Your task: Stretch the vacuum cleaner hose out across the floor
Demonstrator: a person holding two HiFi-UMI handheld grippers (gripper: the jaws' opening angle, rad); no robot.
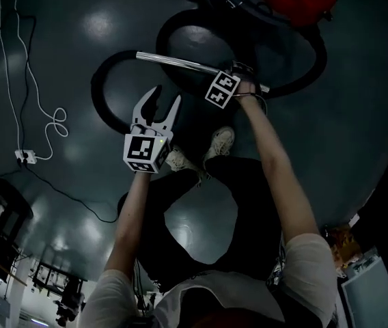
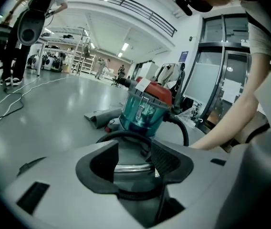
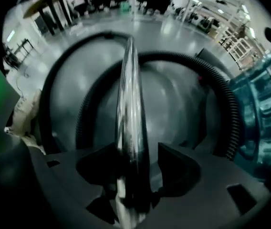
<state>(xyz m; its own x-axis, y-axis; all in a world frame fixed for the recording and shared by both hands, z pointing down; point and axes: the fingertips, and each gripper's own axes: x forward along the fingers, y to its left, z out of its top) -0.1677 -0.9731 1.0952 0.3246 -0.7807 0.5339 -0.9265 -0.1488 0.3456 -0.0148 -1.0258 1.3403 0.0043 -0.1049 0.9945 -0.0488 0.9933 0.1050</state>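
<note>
Both tongs down at the coiled hose, nothing pinched.
Right gripper [image 3: 135, 163] points down and straddles the metal wand [image 1: 173, 61]: jaws spread, tube between them with a gap showing, probably lining up on the stiff end to pull from. Left gripper [image 1: 165, 100] is spread and empty, aimed at the black hose [image 1: 95, 91], which lies in loops by the red-and-teal vacuum cleaner [image 2: 142, 111], not yet stretched. Floor [image 1: 330, 135] is glossy dark grey, so the hose should slide. White cable [image 1: 56, 121] lies well apart. Big open hall, strip lights overhead.
</note>
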